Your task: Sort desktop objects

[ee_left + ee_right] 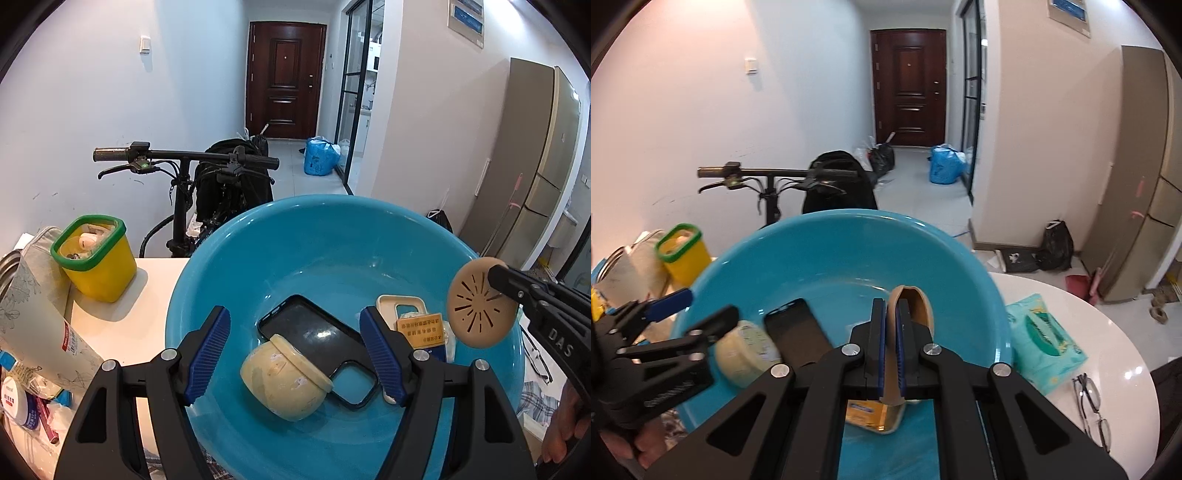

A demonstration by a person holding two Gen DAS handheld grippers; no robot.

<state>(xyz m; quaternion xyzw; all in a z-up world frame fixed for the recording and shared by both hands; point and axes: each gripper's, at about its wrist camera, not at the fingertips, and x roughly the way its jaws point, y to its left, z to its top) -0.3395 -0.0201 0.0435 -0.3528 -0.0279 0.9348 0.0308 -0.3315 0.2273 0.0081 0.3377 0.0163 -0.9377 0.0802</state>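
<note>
One thin tan lid (480, 302), light, stiff and slick-looking, is pinched by its edge in the right claw (892, 347) above the blue bowl (207, 280). Left claw (295, 354) hangs spread over the cream jar (284, 380) and phone case (314, 332).

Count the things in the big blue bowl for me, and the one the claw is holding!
Black phone case: 1
Cream round jar: 1
White and orange package: 1
Tan slotted lid, gripped by the right claw over the blue bowl: 1
Total: 4
</note>
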